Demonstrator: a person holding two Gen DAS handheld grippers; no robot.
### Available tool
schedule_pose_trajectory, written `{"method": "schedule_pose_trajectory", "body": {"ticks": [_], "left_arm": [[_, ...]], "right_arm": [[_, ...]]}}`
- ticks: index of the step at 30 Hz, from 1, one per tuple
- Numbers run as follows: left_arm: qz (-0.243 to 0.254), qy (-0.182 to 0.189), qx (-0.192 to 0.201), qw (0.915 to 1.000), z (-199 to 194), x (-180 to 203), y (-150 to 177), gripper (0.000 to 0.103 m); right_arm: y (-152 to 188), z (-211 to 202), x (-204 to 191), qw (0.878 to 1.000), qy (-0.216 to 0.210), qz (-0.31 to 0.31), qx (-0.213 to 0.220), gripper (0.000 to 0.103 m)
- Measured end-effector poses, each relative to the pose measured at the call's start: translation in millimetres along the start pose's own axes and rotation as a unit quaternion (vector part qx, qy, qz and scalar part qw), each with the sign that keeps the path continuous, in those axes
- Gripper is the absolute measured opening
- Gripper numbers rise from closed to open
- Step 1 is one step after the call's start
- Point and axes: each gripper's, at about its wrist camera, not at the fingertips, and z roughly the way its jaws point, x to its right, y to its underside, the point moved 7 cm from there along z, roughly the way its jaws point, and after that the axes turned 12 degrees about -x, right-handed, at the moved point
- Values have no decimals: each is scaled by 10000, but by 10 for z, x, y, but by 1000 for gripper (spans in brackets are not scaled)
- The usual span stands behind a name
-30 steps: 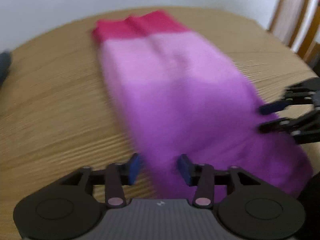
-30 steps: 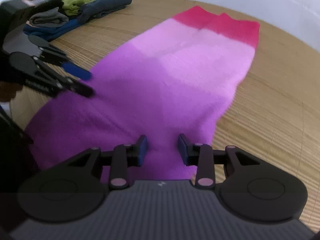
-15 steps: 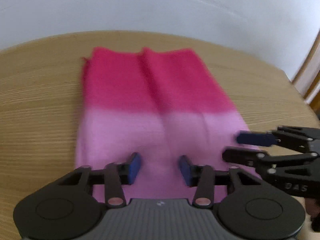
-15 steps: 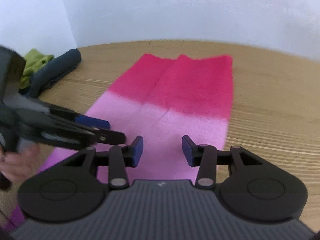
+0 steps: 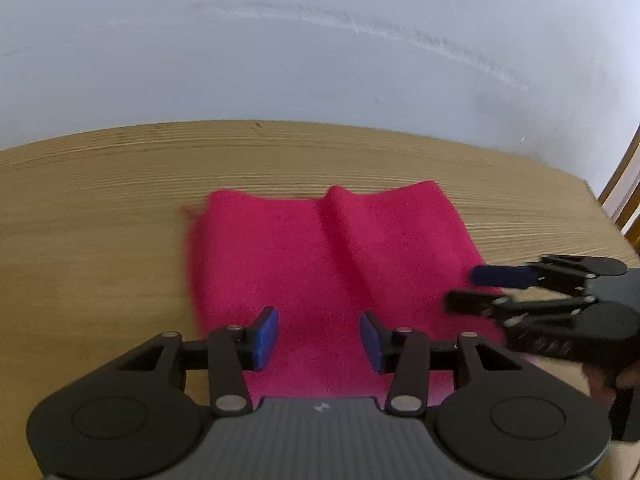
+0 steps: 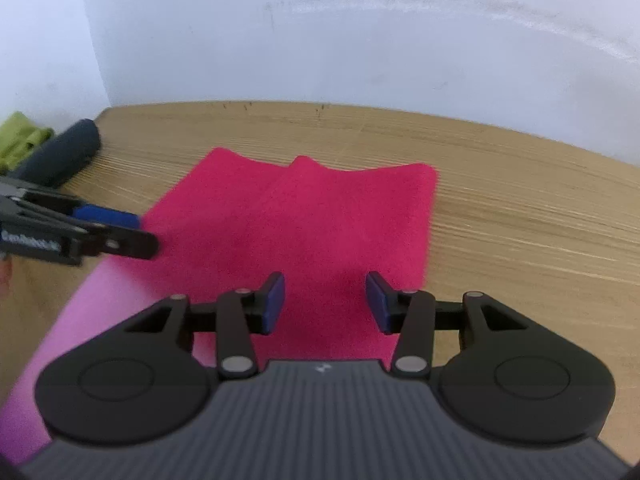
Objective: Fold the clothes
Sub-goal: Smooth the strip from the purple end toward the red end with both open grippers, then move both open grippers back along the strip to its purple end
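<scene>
We hover both claws, left (image 5: pixel 319 338) and right (image 6: pixel 325 302), jaws just widened, empty, over cloth (image 5: pixel 332 264); red end ahead, long axis running away.

We can read almost no writing here. In the right wrist view, the left gripper (image 6: pixel 136 228) carries a short line of white lettering on the side of its black body, but it is too blurred for us to make out. In the left wrist view, the right gripper (image 5: pixel 464 288) shows a similar pale marking on its dark housing, equally unreadable. We also see a small pale emblem on each camera's own ribbed grey mount, which is a mark, not letters.
</scene>
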Motion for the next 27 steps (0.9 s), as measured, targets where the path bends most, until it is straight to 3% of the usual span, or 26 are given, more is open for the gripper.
{"method": "schedule_pose_trajectory", "body": {"ticks": [2, 4, 6, 8, 9, 10, 11, 13, 15, 16, 17, 19, 20, 21, 22, 24, 27], "left_arm": [[172, -427, 64, 9989, 133, -36, -59, 47], [276, -826, 227, 9959, 169, -151, -115, 55], [-116, -968, 218, 9950, 159, -450, -141, 63], [-593, -1003, 153, 9931, 77, -709, -166, 58], [-693, -1003, 162, 9924, 12, -774, -175, 50], [-674, -972, 254, 9927, -51, -762, -203, 50], [-609, -872, 349, 9937, -87, -694, -259, 50], [-445, -553, 477, 9963, -127, -519, -356, 51], [-182, -236, 444, 9986, -41, -307, -404, 54], [-55, -271, 366, 9989, 17, -253, -390, 55], [45, -457, 349, 9983, 62, -253, -367, 55], [230, -904, 366, 9950, 143, -282, -330, 65], [208, -1085, 351, 9933, 160, -340, -336, 80], [70, -1214, 311, 9921, 163, -420, -359, 87], [-92, -1282, 278, 9913, 155, -478, -380, 88], [-404, -1407, 176, 9891, 85, -556, -375, 86], [-386, -1717, 79, 9844, -56, -458, -321, 83]], "right_arm": [[-54, 181, 19, 10000, 10, -45, 12, 47], [-111, 234, 64, 9988, 356, -301, 157, 47], [-138, 223, 216, 9963, 802, -216, 200, 60], [-139, 192, 478, 9947, 994, 148, 202, 64], [-150, 149, 558, 9938, 1050, 291, 215, 63], [-166, 95, 614, 9925, 1127, 414, 243, 64], [-192, 31, 617, 9923, 1104, 433, 367, 64], [-265, -80, 504, 9949, 640, 398, 670, 64], [-310, -40, 353, 9977, 14, 322, 591, 63], [-306, 36, 288, 9986, -106, 194, 471, 62], [-290, 128, 222, 9993, -139, 44, 337, 62], [-235, 310, 211, 9995, 225, -172, 148, 62], [-222, 331, 242, 9984, 429, -272, 258, 64], [-218, 328, 302, 9975, 583, -220, 326, 76], [-226, 316, 403, 9972, 674, 70, 312, 81], [-236, 265, 612, 9939, 794, 716, 273, 81], [-158, 19, 732, 9896, 840, 1118, 327, 81]]}}
